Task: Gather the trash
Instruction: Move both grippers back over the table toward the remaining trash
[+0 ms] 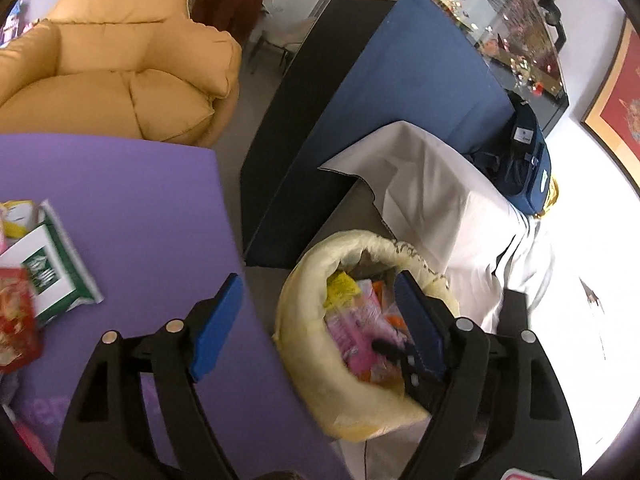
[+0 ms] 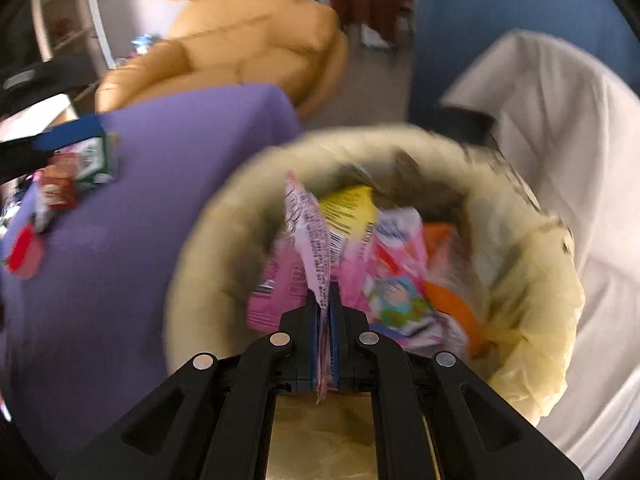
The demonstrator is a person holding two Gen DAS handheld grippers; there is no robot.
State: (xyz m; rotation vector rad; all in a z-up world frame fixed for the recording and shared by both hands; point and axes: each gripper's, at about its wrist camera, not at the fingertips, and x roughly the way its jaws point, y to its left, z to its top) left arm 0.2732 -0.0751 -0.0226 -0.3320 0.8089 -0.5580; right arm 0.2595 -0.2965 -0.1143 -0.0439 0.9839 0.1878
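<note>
A bin lined with a pale yellow bag [image 1: 304, 364] [image 2: 192, 280] stands beside the purple table [image 1: 132, 216] [image 2: 120, 264] and holds several bright wrappers [image 1: 352, 328] [image 2: 396, 264]. My right gripper [image 2: 329, 300] is over the bin's mouth, shut on a pink printed wrapper [image 2: 308, 236] that sticks up between its pads. My left gripper [image 1: 320, 320] is open and holds nothing, spanning the table's edge and the bin's rim. On the table's left lie a green and white packet [image 1: 56, 276] [image 2: 94, 160] and a red packet [image 1: 16, 328] [image 2: 60, 190].
A tan armchair [image 1: 120, 60] [image 2: 248, 44] stands beyond the table. A blue panel [image 1: 384, 92] and a white cloth-draped object [image 1: 440, 200] [image 2: 560, 140] flank the bin. A dark blue bag [image 1: 528, 160] rests by the wall. More litter lies at the table's left edge [image 2: 24, 252].
</note>
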